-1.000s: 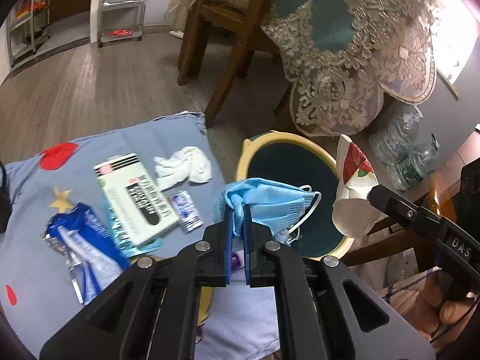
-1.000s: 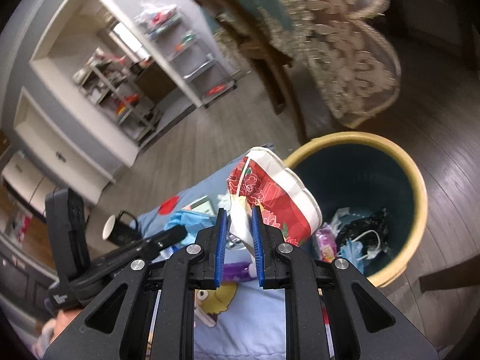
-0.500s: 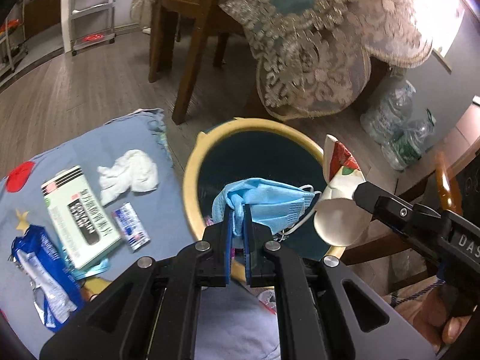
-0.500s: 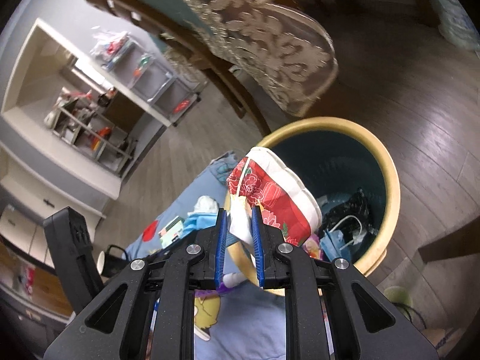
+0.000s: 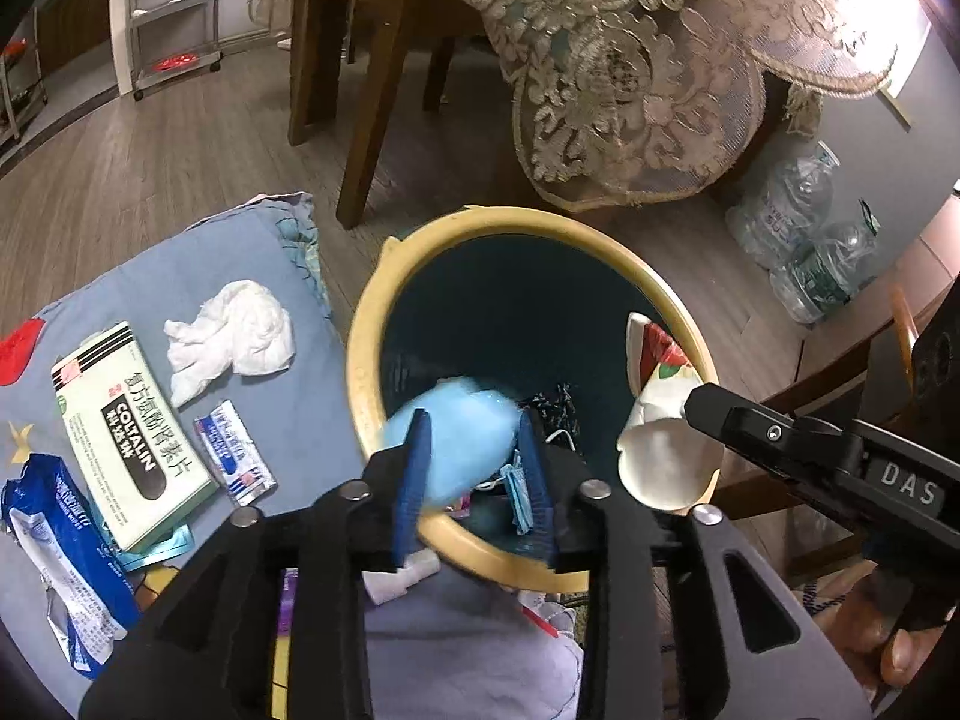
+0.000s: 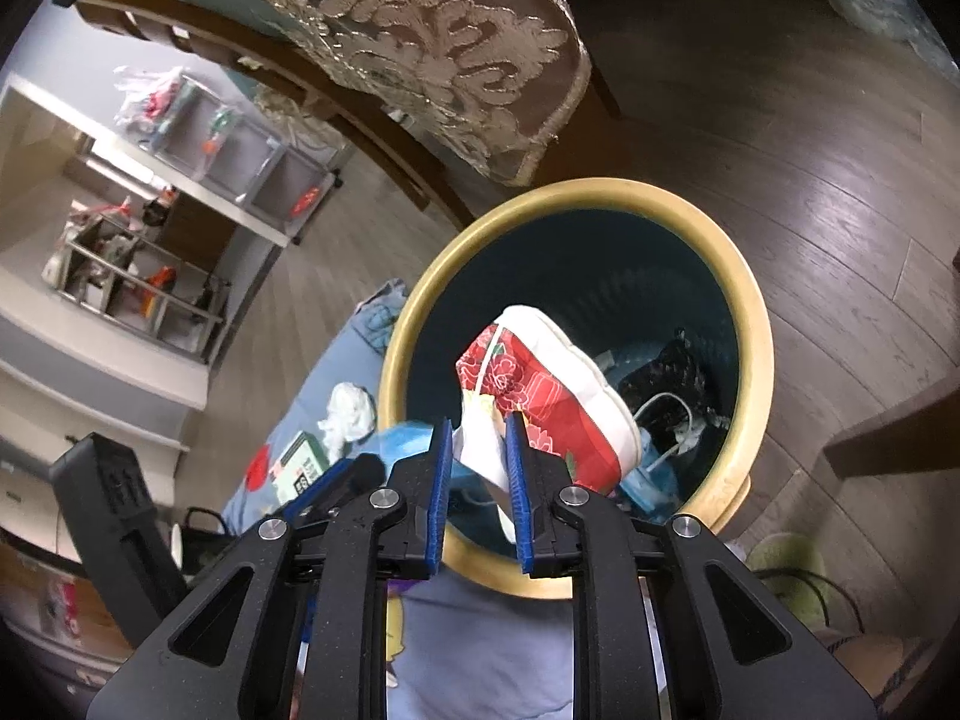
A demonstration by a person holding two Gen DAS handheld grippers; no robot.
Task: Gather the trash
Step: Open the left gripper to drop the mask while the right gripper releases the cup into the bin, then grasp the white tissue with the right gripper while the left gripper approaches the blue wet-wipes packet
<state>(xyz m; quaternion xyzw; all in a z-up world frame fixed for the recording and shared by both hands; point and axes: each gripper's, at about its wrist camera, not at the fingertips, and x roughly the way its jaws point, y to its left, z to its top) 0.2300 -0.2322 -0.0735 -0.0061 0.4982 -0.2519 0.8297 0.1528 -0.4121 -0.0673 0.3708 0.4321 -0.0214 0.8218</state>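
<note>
Inside yellow-rimmed bin (image 5: 384, 324): black bag (image 6: 666, 372), blue mask (image 5: 456, 444) dropping.

Wooden plank floor (image 5: 150, 180), grey-brown. On it: a blue-grey cloth (image 5: 180, 276) spread flat, a yellow-rimmed bin (image 5: 360, 360) just beside its edge, clear plastic bottles (image 5: 810, 228) well apart by the wall. On the cloth: crumpled white tissue (image 5: 234, 336), green-and-white medicine box (image 5: 129, 432), small blue-white sachet (image 5: 234, 450) just beside the box, torn blue wipes wrapper (image 5: 54, 540).
</note>
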